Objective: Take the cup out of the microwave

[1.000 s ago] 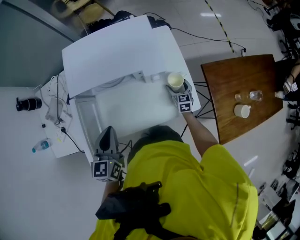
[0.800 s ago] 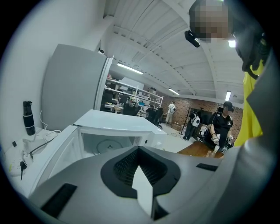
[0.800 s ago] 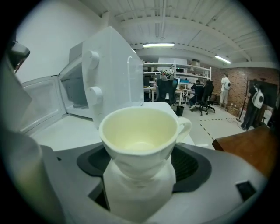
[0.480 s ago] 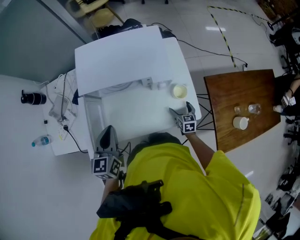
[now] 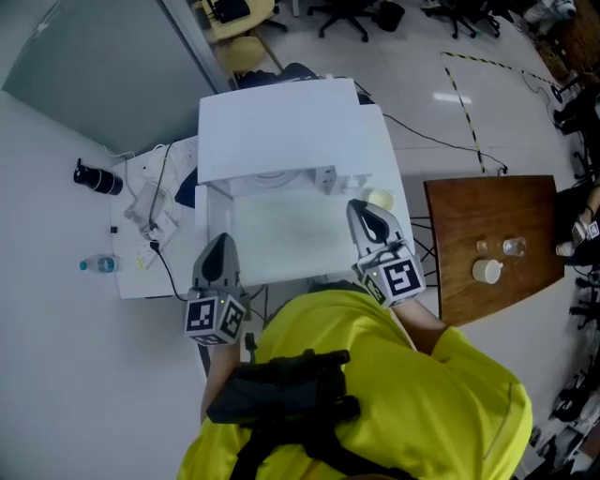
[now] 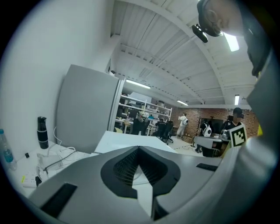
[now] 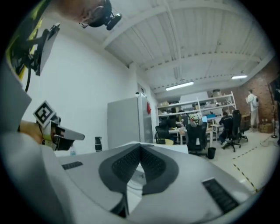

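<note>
Right gripper (image 5: 360,214) has lifted away from the cup (image 5: 380,199), which sits on the white worktop (image 5: 281,234) just right of centre. Its fingers are closed on nothing, same with the left gripper (image 5: 218,246).

Pale floor (image 5: 56,375), wooden table (image 5: 459,234), office chairs (image 5: 347,17), perhaps brick wall (image 7: 269,87)

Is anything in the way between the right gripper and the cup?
Nothing visible is. The cup sits on the white surface, right beside the tip of the right gripper, whose jaws are shut and empty.
</note>
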`<act>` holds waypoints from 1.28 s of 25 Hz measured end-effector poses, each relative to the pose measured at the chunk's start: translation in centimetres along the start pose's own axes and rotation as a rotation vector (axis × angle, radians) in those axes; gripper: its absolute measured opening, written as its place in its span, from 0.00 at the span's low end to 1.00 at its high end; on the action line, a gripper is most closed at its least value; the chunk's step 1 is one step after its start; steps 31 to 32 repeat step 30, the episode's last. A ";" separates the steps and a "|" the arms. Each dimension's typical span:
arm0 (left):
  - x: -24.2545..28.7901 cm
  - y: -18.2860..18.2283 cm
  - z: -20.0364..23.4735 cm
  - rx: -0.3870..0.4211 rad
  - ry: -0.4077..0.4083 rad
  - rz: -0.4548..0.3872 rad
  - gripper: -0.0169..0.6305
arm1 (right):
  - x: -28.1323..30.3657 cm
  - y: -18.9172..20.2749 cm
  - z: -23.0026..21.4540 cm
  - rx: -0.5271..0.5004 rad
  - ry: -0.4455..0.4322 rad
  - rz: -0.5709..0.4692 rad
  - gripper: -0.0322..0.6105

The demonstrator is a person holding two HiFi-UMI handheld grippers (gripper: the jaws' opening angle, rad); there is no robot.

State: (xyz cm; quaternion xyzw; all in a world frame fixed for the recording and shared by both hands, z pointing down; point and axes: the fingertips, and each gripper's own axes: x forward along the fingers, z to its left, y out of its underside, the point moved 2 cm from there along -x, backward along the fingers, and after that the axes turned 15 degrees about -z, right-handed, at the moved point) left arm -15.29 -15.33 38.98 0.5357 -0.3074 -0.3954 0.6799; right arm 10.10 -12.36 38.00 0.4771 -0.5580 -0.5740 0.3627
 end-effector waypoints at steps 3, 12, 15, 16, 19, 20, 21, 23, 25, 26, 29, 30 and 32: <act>-1.3 -3.5 -0.6 0.016 0.026 -0.069 0.03 | -0.1 -6.1 1.8 0.002 -0.022 -0.088 0.05; -4.4 -6.0 0.3 0.047 0.013 -0.112 0.03 | -1.3 -7.0 4.3 0.047 -0.017 -0.068 0.05; -5.7 -6.2 0.7 0.054 0.006 -0.113 0.03 | -1.5 -7.1 6.0 0.054 -0.049 -0.070 0.05; -6.1 -6.3 0.8 0.056 0.003 -0.112 0.03 | -1.5 -7.1 6.5 0.058 -0.058 -0.067 0.05; -7.3 -6.6 1.2 0.062 -0.004 -0.110 0.03 | -1.9 -7.0 7.7 0.062 -0.066 -0.054 0.05; -7.7 -6.7 1.3 0.063 -0.006 -0.110 0.03 | -2.0 -7.1 8.0 0.058 -0.065 -0.052 0.05; -8.0 -6.8 1.5 0.063 -0.009 -0.110 0.03 | -2.1 -7.2 8.3 0.054 -0.064 -0.053 0.05; -8.6 -6.8 1.6 0.066 -0.010 -0.107 0.03 | -2.4 -7.4 8.7 0.046 -0.062 -0.058 0.05; -9.2 -6.6 1.6 0.068 -0.006 -0.101 0.03 | -2.6 -7.5 9.1 0.045 -0.060 -0.057 0.05; -9.5 -6.5 1.7 0.067 -0.005 -0.097 0.03 | -2.8 -7.4 9.3 0.050 -0.060 -0.053 0.05; -10.6 -6.3 1.8 0.058 -0.010 -0.090 0.03 | -3.4 -7.2 10.2 0.074 -0.059 -0.038 0.05; -11.0 -6.3 1.8 0.055 -0.013 -0.088 0.03 | -3.7 -7.1 10.5 0.081 -0.058 -0.034 0.05; -11.0 -6.3 1.8 0.055 -0.013 -0.088 0.03 | -3.7 -7.1 10.5 0.081 -0.058 -0.034 0.05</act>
